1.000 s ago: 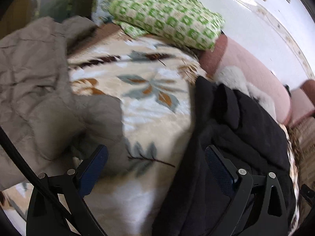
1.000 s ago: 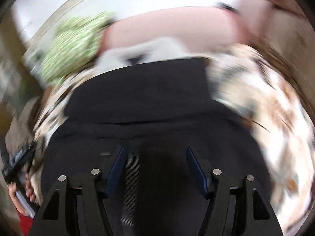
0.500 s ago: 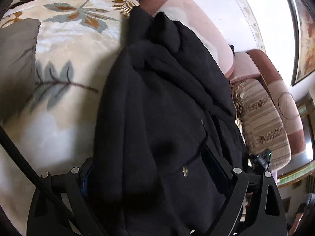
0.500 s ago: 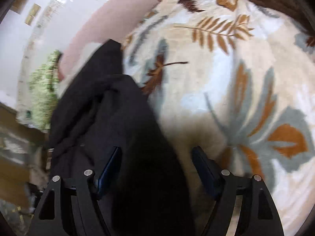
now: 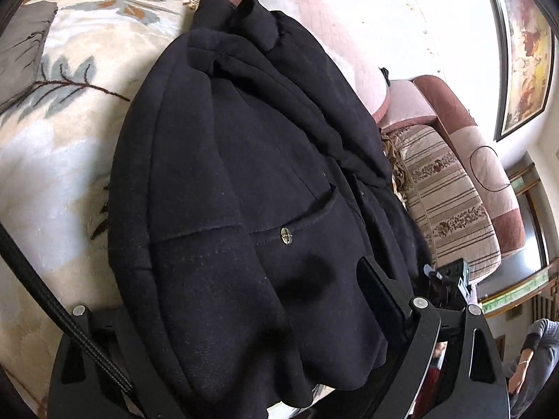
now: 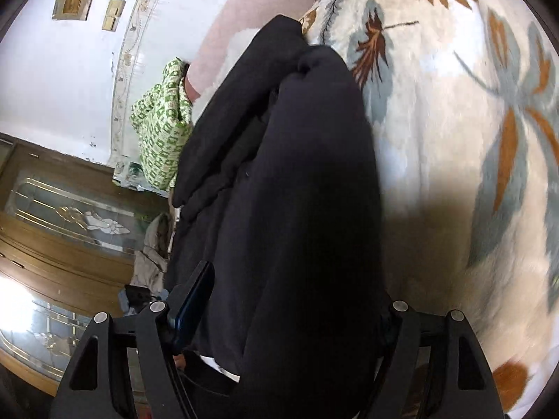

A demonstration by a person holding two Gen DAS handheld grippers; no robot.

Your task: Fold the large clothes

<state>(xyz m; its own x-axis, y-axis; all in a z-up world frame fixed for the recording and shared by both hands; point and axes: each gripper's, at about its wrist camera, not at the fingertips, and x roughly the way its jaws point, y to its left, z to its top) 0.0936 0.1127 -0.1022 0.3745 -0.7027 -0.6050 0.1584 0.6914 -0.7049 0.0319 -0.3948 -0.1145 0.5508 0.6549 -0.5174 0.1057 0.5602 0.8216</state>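
Note:
A large black coat (image 5: 244,174) with a small metal snap (image 5: 285,235) lies bunched on a cream leaf-patterned blanket (image 5: 70,132). My left gripper (image 5: 251,300) is open, its jaws wide on either side of the coat's near edge; the left finger is hidden under the fabric, the right finger (image 5: 380,289) shows. In the right wrist view the same coat (image 6: 297,192) fills the middle. My right gripper (image 6: 290,300) is open and straddles the coat's near end; its left finger (image 6: 192,303) shows, the right one is covered by cloth.
A grey garment (image 5: 21,52) lies at the blanket's left. A pink sofa back (image 5: 349,52) and striped cushion (image 5: 450,206) stand behind. A green checked cloth (image 6: 160,129) lies by the wall. A wooden glass-panelled door (image 6: 63,230) is on the left. A seated person (image 5: 534,359) is at right.
Both grippers have swung onto the coat and moved closer. The coat's near edge now lies between both pairs of open jaws. The grey garment has slid out to the left.

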